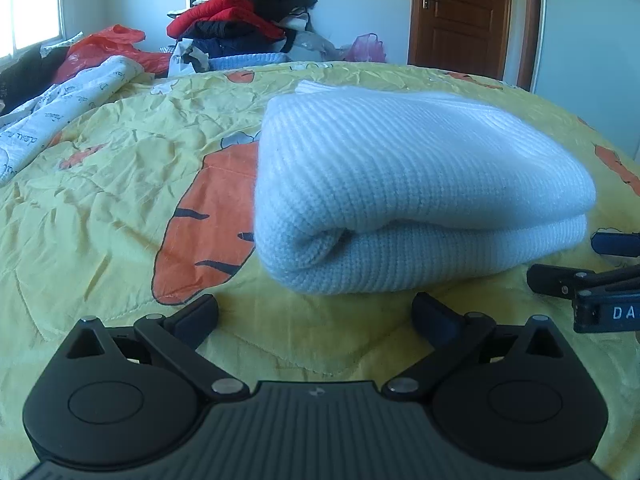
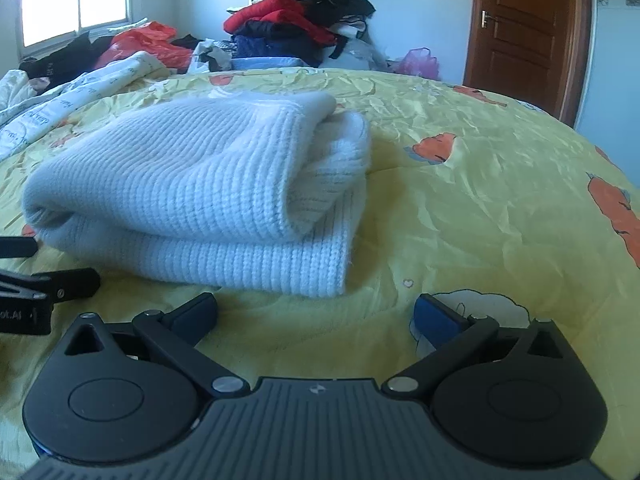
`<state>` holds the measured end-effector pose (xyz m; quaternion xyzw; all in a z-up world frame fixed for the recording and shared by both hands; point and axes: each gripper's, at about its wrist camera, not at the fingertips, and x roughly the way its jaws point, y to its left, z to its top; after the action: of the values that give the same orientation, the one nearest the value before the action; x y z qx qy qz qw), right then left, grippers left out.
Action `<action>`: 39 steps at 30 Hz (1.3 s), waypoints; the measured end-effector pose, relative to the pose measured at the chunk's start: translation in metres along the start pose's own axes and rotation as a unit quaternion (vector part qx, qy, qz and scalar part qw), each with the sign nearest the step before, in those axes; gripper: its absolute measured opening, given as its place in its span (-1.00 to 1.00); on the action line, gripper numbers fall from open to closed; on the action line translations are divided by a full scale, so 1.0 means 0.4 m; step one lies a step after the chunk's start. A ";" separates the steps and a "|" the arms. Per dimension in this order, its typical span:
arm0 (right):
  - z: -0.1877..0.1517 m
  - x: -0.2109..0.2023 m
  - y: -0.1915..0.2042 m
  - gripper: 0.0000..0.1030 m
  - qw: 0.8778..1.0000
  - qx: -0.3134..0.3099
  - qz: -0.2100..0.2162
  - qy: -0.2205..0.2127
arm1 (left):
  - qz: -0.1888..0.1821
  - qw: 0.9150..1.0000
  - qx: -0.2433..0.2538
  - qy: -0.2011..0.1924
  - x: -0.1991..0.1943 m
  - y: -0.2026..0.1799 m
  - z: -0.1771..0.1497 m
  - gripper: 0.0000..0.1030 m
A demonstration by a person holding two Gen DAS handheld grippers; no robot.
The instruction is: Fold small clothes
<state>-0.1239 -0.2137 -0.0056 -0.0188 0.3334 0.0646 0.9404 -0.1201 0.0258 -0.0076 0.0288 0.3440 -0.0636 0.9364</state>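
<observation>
A white knitted sweater (image 1: 420, 184) lies folded in a thick bundle on the yellow carrot-print bedspread (image 1: 100, 200). It also shows in the right wrist view (image 2: 192, 200). My left gripper (image 1: 316, 316) is open and empty, just in front of the bundle's near edge. My right gripper (image 2: 316, 316) is open and empty, in front of the bundle's near right corner. The right gripper shows at the right edge of the left wrist view (image 1: 584, 264). The left gripper shows at the left edge of the right wrist view (image 2: 44, 268).
A white printed quilt (image 1: 60, 112) lies bunched at the far left. A pile of red, black and navy clothes (image 1: 244, 16) stands at the back. Orange (image 1: 108, 48) and pink (image 1: 366, 48) plastic bags sit near it. A brown door (image 1: 464, 16) is at the far right.
</observation>
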 end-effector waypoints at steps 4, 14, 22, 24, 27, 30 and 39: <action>0.007 0.012 0.002 0.98 1.000 0.003 -0.003 0.001 | 0.000 1.000 0.000 0.001 0.001 -0.001 0.001 1.00; 0.007 0.011 0.003 0.98 1.000 0.005 -0.002 0.002 | 0.004 1.000 -0.003 0.009 0.006 -0.004 0.010 1.00; 0.003 0.003 0.006 0.98 1.000 0.002 -0.002 -0.001 | 0.027 0.999 -0.027 0.018 0.019 -0.021 0.031 1.00; 0.003 0.004 0.007 0.98 1.000 0.003 -0.002 -0.001 | 0.029 0.999 -0.030 0.013 0.017 -0.022 0.025 1.00; 0.001 0.004 0.008 0.98 1.000 0.003 -0.004 -0.002 | 0.027 0.999 -0.029 0.007 0.011 -0.020 0.023 1.00; -0.001 0.003 0.009 0.98 1.000 0.003 -0.006 -0.003 | 0.026 0.999 -0.029 0.002 0.008 -0.019 0.020 1.00; -0.002 0.002 0.006 0.98 1.000 0.002 -0.008 -0.004 | 0.025 0.999 -0.023 0.002 0.003 -0.021 0.015 1.00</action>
<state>-0.1240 -0.2113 -0.0067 -0.0189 0.3293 0.0568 0.9423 -0.1163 0.0168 -0.0039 0.0156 0.3464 -0.0323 0.9374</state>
